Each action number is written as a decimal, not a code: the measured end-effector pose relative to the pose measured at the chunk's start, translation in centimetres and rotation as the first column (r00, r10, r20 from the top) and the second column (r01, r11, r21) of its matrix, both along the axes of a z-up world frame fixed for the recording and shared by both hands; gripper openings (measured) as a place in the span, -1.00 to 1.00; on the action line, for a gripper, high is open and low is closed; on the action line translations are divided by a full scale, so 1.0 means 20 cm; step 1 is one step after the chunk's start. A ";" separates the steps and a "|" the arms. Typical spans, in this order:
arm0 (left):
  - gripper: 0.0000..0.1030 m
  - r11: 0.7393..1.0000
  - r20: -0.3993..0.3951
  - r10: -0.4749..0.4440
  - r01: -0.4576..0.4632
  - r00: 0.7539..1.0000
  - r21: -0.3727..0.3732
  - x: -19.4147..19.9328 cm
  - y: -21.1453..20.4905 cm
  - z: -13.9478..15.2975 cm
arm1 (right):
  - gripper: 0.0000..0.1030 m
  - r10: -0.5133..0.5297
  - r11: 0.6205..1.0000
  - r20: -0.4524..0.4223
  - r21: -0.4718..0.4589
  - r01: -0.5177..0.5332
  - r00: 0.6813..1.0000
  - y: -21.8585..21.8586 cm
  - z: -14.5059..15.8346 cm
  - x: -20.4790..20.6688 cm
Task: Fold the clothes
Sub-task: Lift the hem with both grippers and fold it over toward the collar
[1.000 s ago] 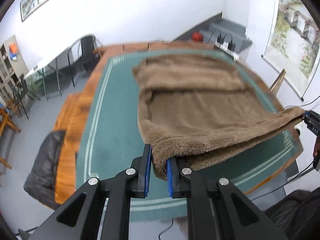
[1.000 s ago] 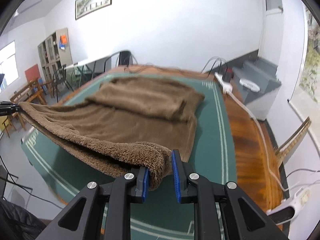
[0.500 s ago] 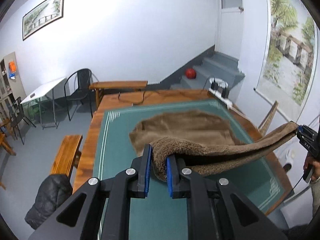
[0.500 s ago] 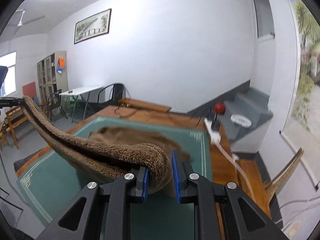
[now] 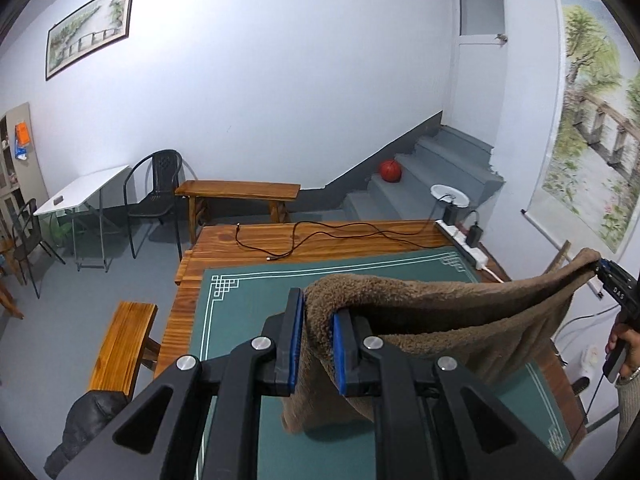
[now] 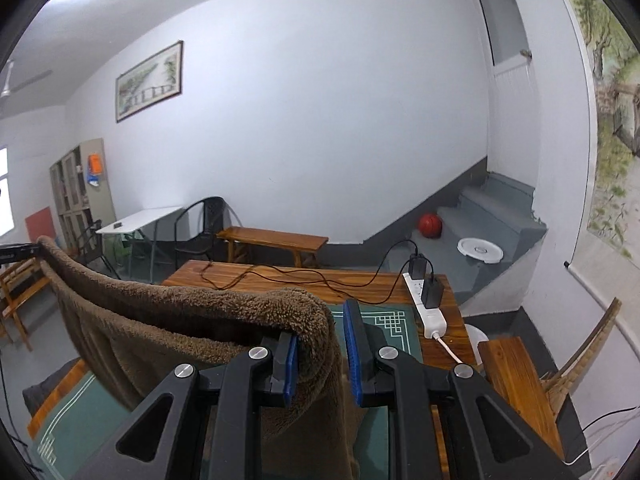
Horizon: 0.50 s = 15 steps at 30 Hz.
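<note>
Above the green table mat (image 5: 248,312), one brown fleece garment (image 5: 440,312) hung stretched between two grippers.

At one end the left gripper (image 5: 316,344) had its blue pads pressed on a bunched corner of the fleece, the jaws only narrowly apart; at the other end the right gripper (image 6: 322,350) pinched the opposite corner the same way, cloth spilling down between its fingers. From the left view the right gripper (image 5: 612,280) showed at the far end, a hand (image 5: 624,348) on its grip. The fleece sagged in the middle, its lower edge hanging toward the mat. Beyond it on the bare wooden table (image 5: 320,236) lay a black cable (image 5: 320,236) and a white power strip (image 6: 428,312) with two black plugs. Two wooden benches, one black chair (image 5: 154,192) and one orange ball (image 5: 390,171) on the steps stood well apart.
</note>
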<state>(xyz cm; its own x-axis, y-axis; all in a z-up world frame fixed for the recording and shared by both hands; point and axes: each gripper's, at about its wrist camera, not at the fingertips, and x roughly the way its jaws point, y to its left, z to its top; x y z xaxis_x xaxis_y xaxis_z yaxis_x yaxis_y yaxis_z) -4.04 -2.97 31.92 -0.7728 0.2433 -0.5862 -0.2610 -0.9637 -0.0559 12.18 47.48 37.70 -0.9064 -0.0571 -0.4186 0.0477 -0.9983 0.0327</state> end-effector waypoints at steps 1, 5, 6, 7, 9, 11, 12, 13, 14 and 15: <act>-0.70 1.000 0.012 0.003 -0.003 1.000 0.002 -0.06 0.00 -0.03 | -0.59 -0.006 1.000 0.011 -0.001 0.006 1.000 0.00 -0.02 -0.06; -0.70 1.000 0.066 0.019 -0.020 0.998 0.011 -0.33 0.02 -0.17 | -0.59 -0.033 0.999 0.065 -0.013 0.034 0.997 0.00 -0.12 -0.30; -0.70 1.000 0.079 0.020 -0.021 0.997 0.015 -0.38 0.03 -0.19 | -0.59 -0.039 0.999 0.078 -0.017 0.041 0.996 0.00 -0.15 -0.35; -0.70 1.000 0.095 0.023 -0.025 0.995 0.017 -0.46 0.04 -0.24 | -0.59 -0.048 0.999 0.092 -0.014 0.050 0.995 0.00 -0.17 -0.41; -0.70 0.999 0.119 0.032 -0.032 0.992 0.000 -0.59 0.07 -0.32 | -0.59 -0.067 0.998 0.122 -0.011 0.069 0.990 0.02 -0.24 -0.53; -0.70 0.999 0.141 0.039 -0.036 0.989 -0.023 -0.70 0.11 -0.40 | -0.59 -0.086 0.996 0.155 -0.009 0.089 0.984 0.03 -0.31 -0.65; -0.70 0.999 0.155 0.041 -0.037 0.987 -0.032 -0.76 0.13 -0.45 | -0.59 -0.096 0.995 0.172 -0.008 0.099 0.980 0.04 -0.34 -0.71; -0.70 0.999 0.169 0.043 -0.037 0.985 -0.040 -0.82 0.15 -0.50 | -0.59 -0.103 0.994 0.187 -0.010 0.107 0.977 0.05 -0.38 -0.76; -0.70 0.998 0.184 0.044 -0.037 0.982 -0.043 -0.86 0.16 -0.54 | -0.59 -0.109 0.993 0.205 -0.014 0.115 0.973 0.06 -0.41 -0.80; -0.70 0.998 0.199 0.045 -0.037 0.979 -0.046 -0.91 0.17 -0.59 | -0.59 -0.116 0.992 0.225 -0.020 0.124 0.967 0.07 -0.46 -0.84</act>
<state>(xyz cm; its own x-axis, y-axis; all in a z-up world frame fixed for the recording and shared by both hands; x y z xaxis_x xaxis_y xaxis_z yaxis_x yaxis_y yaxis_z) -22.15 0.40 20.17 -0.6482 0.1860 -0.7384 -0.2087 -0.9760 -0.0626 -4.68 48.86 28.57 -0.7916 0.0290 -0.6104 -0.0844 -0.9945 0.0623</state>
